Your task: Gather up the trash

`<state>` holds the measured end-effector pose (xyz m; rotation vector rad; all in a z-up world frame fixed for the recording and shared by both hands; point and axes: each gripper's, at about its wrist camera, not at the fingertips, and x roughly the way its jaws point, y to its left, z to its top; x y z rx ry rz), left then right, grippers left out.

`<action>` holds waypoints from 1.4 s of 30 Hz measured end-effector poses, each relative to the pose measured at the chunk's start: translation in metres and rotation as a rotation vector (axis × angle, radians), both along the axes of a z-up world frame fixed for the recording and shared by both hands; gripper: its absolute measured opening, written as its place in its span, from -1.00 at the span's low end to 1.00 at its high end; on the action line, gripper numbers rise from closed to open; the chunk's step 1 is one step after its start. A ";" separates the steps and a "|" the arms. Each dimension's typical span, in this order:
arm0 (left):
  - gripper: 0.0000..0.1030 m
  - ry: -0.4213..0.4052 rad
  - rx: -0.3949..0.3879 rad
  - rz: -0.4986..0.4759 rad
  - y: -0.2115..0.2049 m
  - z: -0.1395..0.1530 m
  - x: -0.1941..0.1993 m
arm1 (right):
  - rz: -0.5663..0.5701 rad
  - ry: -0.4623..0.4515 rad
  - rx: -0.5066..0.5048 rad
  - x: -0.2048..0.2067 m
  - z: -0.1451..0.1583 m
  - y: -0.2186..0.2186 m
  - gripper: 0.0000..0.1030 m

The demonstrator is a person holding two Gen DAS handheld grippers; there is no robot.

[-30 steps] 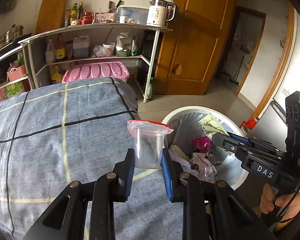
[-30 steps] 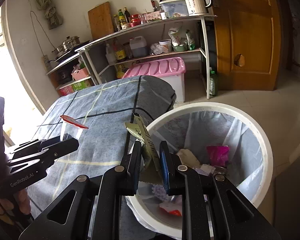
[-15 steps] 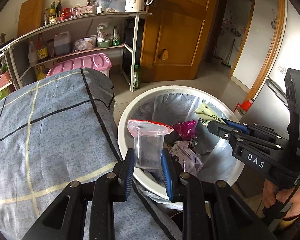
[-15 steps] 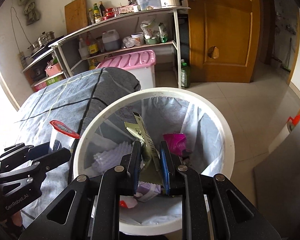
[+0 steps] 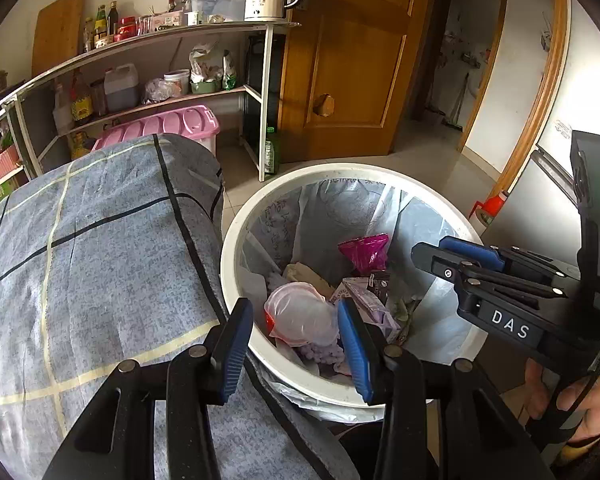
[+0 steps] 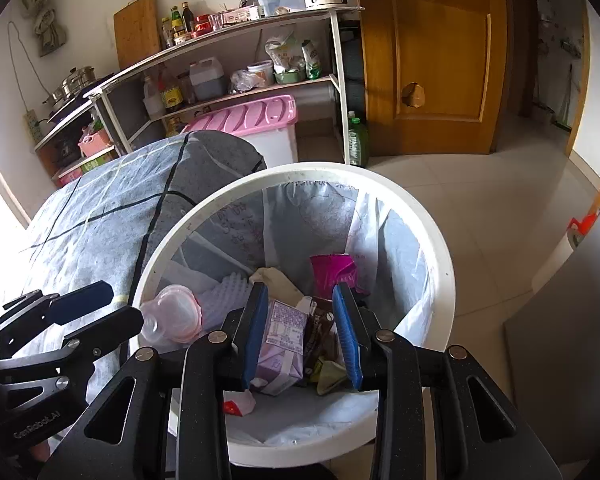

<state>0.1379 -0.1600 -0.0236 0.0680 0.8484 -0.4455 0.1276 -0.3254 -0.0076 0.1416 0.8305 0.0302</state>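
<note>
Both claws have just been opening and now stand parted with nothing between the pads, the left gripper [image 5: 296,340] and the right gripper [image 6: 302,336] poised over the white bin [image 6: 440,248]. Released clear cup [image 5: 300,314] lies on its side just below and ahead of the left claw, inside the bin; the green wrapper [image 6: 328,374] sits beneath the right claw. The bed cover [image 5: 100,240], farther left, lies nearer the left hand.

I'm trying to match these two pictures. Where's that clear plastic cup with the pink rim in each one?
Left wrist view: the cup lies on its side in the bin, low in the middle, seen between the left gripper's open fingers.
Right wrist view: the cup is at lower left, just inside the bin's near-left rim.
Shared landmark: the white bin.
</note>
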 end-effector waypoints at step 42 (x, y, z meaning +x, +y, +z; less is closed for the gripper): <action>0.04 -0.251 0.041 0.157 0.029 0.039 -0.109 | -0.132 -0.178 -0.049 -0.119 0.031 0.037 -0.18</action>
